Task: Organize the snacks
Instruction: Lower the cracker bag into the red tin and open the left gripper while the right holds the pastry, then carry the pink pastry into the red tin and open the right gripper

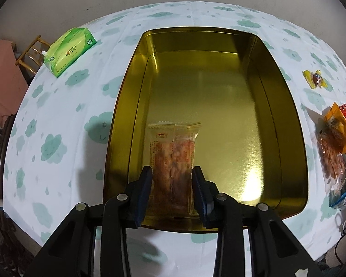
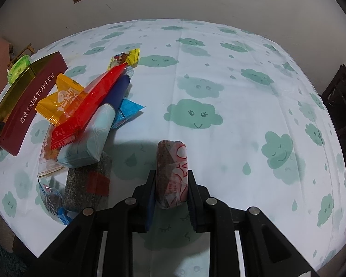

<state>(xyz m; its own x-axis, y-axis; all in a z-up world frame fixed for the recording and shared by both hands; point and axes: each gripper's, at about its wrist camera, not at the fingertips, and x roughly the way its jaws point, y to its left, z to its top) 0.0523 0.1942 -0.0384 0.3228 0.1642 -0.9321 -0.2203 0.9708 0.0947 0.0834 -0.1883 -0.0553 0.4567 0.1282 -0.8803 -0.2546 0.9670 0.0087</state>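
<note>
A gold tin [image 1: 219, 87] lies open on the cloud-print tablecloth, seen from above in the left wrist view. My left gripper [image 1: 172, 169] is shut on a clear packet of brown snacks [image 1: 173, 143], which reaches into the tin's near left part; whether it touches the bottom I cannot tell. In the right wrist view my right gripper [image 2: 171, 173] is shut on a short roll in a red-and-white wrapper [image 2: 170, 154], held just above the cloth. A pile of snacks lies to its left: a red packet [image 2: 87, 108], a yellow one [image 2: 60, 101] and a pale blue pack [image 2: 87, 143].
The tin's maroon side [image 2: 30, 106] reads TOFFEE. A green tissue pack [image 1: 69, 50] lies at the table's far left corner. A small yellow candy [image 1: 314, 79] and more packets [image 1: 334, 143] sit right of the tin. A wooden chair [image 1: 30, 55] stands beyond the table edge.
</note>
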